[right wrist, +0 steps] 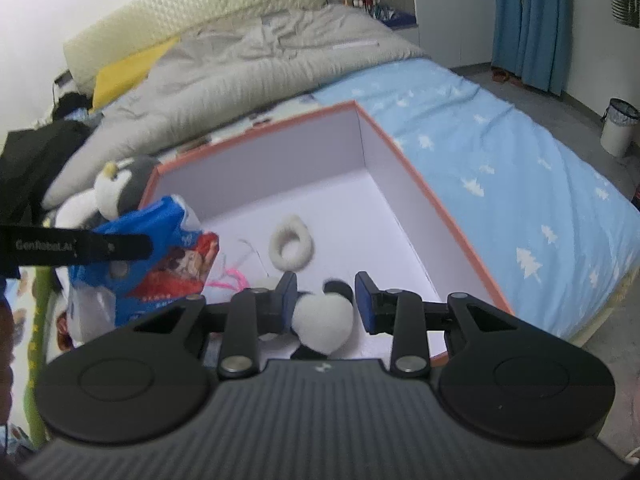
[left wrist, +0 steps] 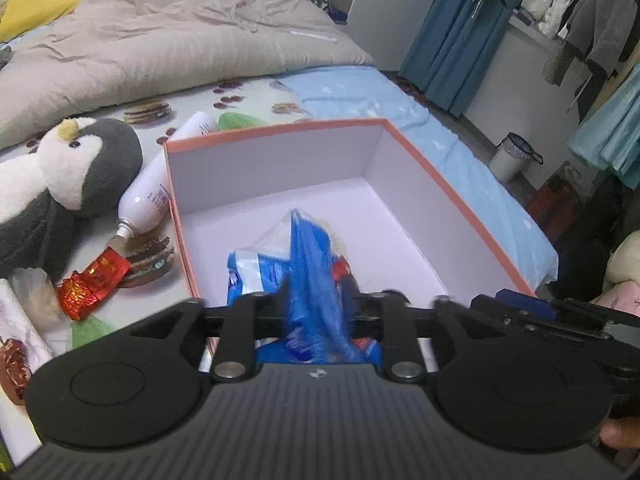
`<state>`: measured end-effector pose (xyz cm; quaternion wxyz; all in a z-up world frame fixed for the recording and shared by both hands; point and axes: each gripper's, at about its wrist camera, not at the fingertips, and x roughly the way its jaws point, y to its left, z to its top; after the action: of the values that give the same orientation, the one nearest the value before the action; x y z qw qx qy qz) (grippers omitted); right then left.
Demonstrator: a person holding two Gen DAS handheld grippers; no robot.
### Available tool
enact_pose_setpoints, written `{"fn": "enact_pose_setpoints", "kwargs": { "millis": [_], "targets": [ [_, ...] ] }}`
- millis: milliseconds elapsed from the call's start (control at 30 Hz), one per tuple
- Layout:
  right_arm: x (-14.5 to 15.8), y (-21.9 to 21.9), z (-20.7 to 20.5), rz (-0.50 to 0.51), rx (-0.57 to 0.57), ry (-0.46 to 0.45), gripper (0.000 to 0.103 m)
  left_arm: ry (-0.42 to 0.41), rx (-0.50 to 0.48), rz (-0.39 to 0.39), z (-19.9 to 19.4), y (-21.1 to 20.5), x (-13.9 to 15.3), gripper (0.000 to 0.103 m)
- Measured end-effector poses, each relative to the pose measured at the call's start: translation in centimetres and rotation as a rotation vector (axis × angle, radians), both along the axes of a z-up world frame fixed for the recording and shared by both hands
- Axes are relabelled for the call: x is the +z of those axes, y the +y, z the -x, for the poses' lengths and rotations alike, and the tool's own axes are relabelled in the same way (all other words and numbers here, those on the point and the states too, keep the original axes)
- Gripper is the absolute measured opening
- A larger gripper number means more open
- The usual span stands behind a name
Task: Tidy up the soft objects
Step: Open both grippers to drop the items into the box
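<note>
A home bedroom. A bed with a pale blue tree-print sheet (right wrist: 500, 184) fills the scene, a rumpled beige quilt (left wrist: 168, 40) at its far end against a cream quilted headboard (right wrist: 208, 4). Right of the bed, blue curtains (left wrist: 460, 28) hang beside garments on hangers (left wrist: 592, 12). A small white waste bin (left wrist: 510, 156) stands on the grey floor.

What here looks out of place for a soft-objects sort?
The white spray bottle lies tipped on the bed beside the box, a rigid item next to the penguin plush. Crumpled red foil wrappers litter the sheet near it.
</note>
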<state>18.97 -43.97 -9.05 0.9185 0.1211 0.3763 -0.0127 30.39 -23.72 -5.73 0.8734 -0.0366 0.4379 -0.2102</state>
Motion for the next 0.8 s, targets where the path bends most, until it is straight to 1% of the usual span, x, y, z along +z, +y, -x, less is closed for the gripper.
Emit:
{"fn": "enact_pose_setpoints", "kwargs": {
  "millis": [33,67,100,133,300,533,667,800],
  "targets": [
    [0.4,0.0,0.2,0.000,0.001,-0.013,0.046,-0.018,-0.001,0.006,0.3,0.2,0.4,0.042],
    [0.8,0.0,0.3,0.000,0.004,-0.026,0.058,-0.032,-0.003,0.010,0.6,0.4,0.9,0.043],
    [1.2,0.1,0.5,0.001,0.006,-0.040,0.062,-0.041,-0.005,0.012,0.9,0.5,1.3,0.044],
    [1.6,0.2,0.7,0.001,0.009,-0.054,0.065,-0.049,-0.007,0.014,1.2,0.6,1.7,0.044],
    [3.3,1.3,1.7,0.004,0.035,-0.103,0.064,-0.098,-0.005,0.032,3.0,1.9,3.9,0.044],
    [5.5,4.5,3.9,-0.005,0.094,-0.187,0.064,-0.195,0.011,0.042,7.3,5.0,6.4,0.044],
    [6.3,6.8,5.3,-0.013,0.137,-0.228,0.064,-0.230,0.042,0.066,9.7,7.5,7.1,0.044],
    [6.5,8.9,6.4,-0.021,0.175,-0.254,0.064,-0.247,0.085,0.082,11.8,10.4,7.2,0.044]
  ]
}}
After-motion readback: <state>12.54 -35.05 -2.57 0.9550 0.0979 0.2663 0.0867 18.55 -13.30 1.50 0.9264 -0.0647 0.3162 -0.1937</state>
